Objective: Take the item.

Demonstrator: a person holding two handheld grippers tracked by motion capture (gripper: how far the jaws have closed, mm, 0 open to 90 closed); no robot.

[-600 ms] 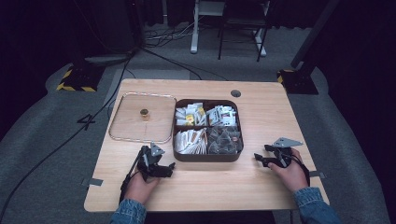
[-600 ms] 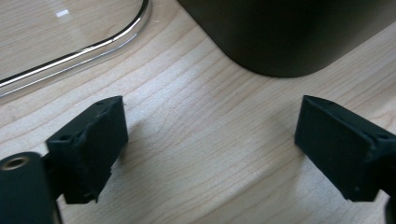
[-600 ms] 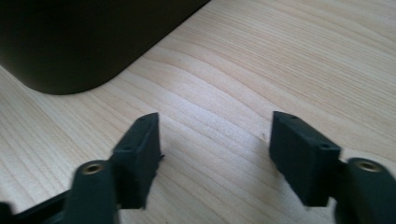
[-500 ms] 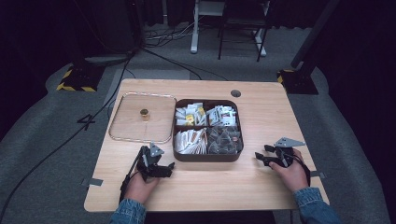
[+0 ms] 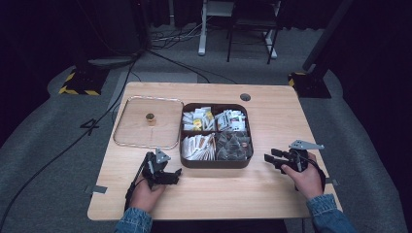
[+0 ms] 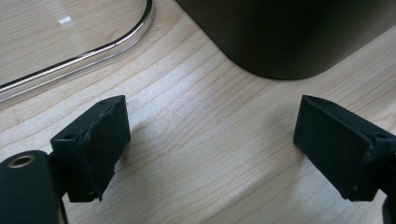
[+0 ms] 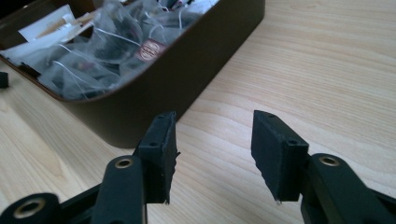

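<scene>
Low on the table [image 5: 214, 194], each hand-held gripper [image 5: 171, 175] [image 5: 270, 160] spread apart, flanking the box [image 5: 214, 162]

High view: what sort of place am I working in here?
Probably a lab or studio recording bay: a wooden table on grey carpet, dark curtains behind, a hazard-striped stand base and loose floor cables.

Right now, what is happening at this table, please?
A person sits at a wooden table holding a two-jaw gripper in each hand. The left gripper rests near the front left corner of a dark brown box, jaws wide open and empty. The right gripper lies to the right of the box, also open and empty. The box has four compartments filled with tea bags and sachets. Its clear lid with a small knob lies flat on the table beside it. Nothing is being held.
</scene>
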